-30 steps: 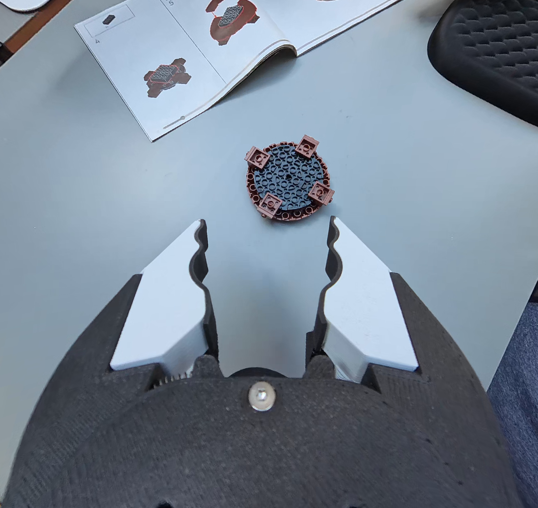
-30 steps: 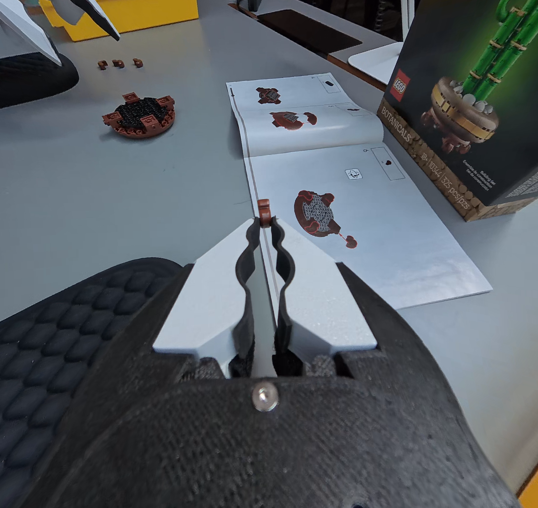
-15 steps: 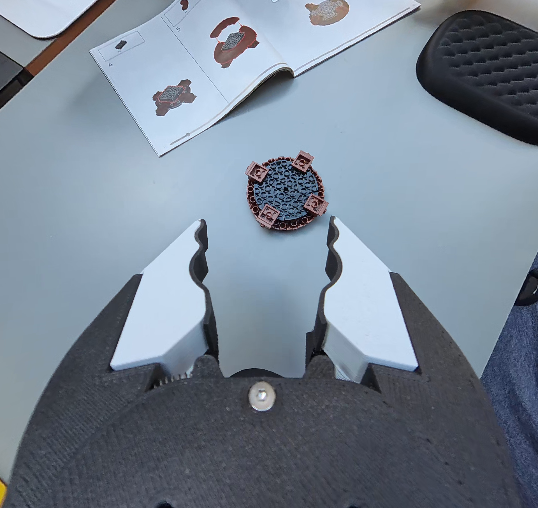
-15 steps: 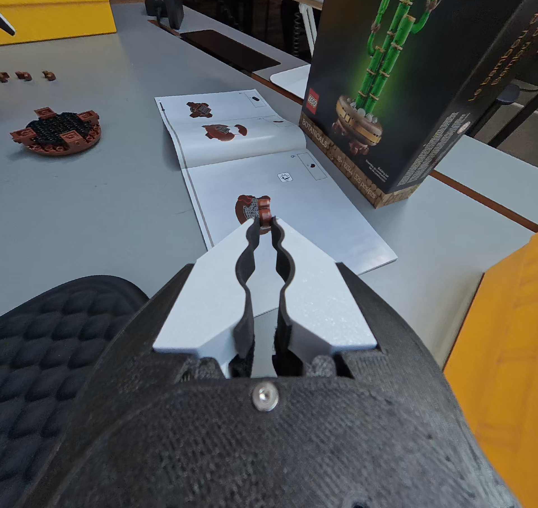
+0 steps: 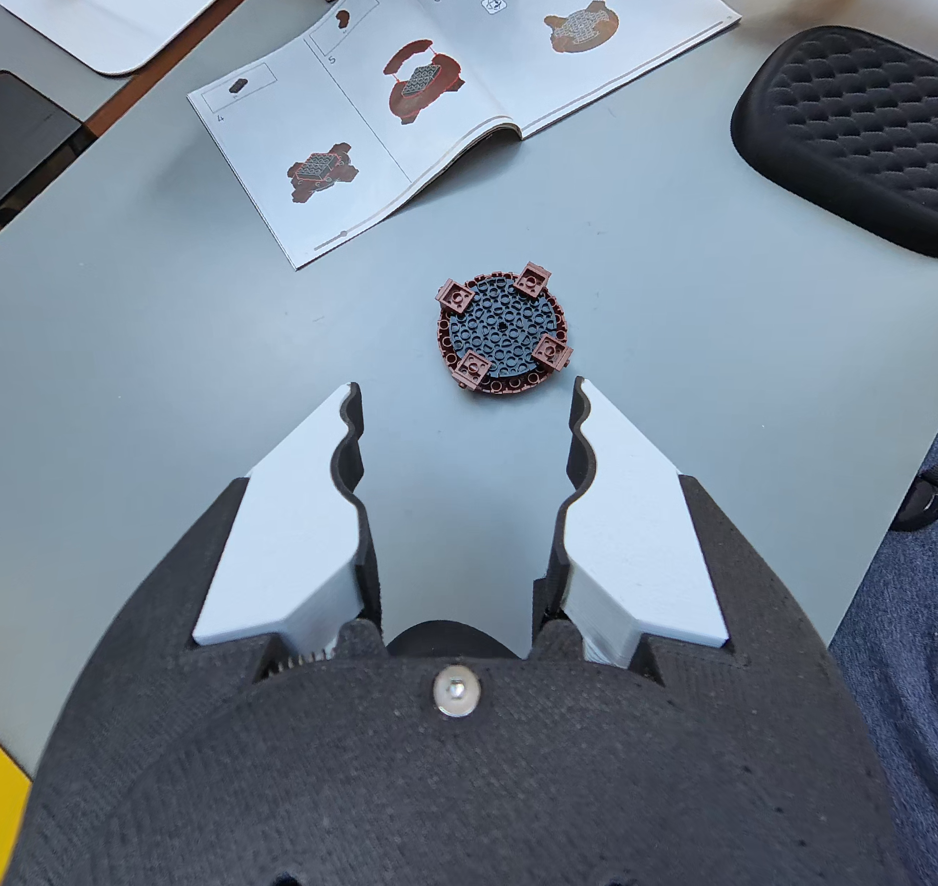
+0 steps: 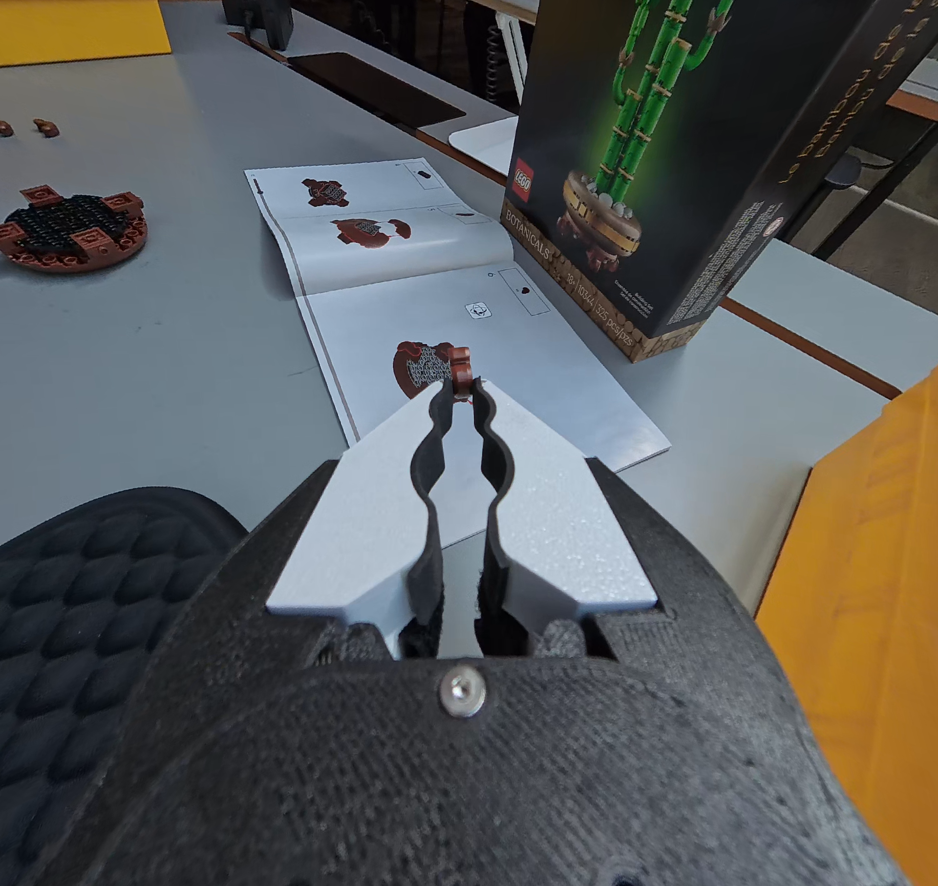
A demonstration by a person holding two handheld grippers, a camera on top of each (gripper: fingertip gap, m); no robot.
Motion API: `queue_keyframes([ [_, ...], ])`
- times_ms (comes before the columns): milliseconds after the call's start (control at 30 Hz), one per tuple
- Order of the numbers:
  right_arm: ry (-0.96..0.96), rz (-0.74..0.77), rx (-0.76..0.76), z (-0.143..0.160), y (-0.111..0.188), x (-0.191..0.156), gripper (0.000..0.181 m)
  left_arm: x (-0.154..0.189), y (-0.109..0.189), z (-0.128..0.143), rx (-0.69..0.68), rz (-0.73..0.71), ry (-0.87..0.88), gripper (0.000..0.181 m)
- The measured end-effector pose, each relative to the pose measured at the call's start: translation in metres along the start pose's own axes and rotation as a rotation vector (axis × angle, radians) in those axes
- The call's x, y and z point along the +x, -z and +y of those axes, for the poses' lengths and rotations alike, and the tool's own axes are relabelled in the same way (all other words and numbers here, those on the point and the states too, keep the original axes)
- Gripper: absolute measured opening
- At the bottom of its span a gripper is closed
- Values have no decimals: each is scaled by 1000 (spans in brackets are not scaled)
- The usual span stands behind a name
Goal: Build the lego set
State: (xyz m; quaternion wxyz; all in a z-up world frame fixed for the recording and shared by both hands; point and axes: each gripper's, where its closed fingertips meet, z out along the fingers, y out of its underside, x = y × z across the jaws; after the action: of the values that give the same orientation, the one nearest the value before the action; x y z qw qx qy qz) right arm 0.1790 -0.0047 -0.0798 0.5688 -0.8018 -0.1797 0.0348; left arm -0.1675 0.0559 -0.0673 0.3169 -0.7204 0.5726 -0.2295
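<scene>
Swung rightward over the last second, the right wrist view now takes in the set's box (image 6: 675,140), where earlier it faced the booklet and the round base; the left view has pulled back a little, showing more of the booklet's far edge.

Right gripper (image 6: 461,388): fingers nearly closed, pinching a small reddish-brown piece (image 6: 461,365) at the very tips, held above the near page of the instruction booklet (image 6: 406,262).

Left gripper (image 5: 467,389): fingers wide apart, empty, just short of the round base (image 5: 501,327).

Progress: early. Base is a brown disc with a dark round plate and four brown corner bricks on it, lying on the grey table (image 5: 152,354), on the side of the booklet away from the box. Held piece not yet fitted; most of the set appears unbuilt.

Around the booklet: box touching its far edge; black padded rests (image 5: 852,135); two small loose brown pieces (image 6: 45,126) beyond the base. Nothing lies between held piece and base.
</scene>
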Motion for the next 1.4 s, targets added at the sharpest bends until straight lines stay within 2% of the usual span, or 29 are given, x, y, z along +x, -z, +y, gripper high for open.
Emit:
queue_keyframes([
  [333, 29, 10, -15, 2, -2, -1, 7, -10, 14, 7, 27, -24, 18, 80],
  [667, 43, 2, -13, -1, 0, -4, 7, -17, 10, 24, 11, -10, 52, 80],
  [1033, 35, 36, -7, -1, 5, 6, 7, -14, 0, 19, 3, 7, 44, 80],
  [1267, -16, -18, 8, 2, 3, 7, 7, -11, -6, 29, -13, -22, 4, 81],
  [1400, 13, -126, 42, 2, 1, -9, 7, -2, -26, 33, -1, -5, -59, 85],
])
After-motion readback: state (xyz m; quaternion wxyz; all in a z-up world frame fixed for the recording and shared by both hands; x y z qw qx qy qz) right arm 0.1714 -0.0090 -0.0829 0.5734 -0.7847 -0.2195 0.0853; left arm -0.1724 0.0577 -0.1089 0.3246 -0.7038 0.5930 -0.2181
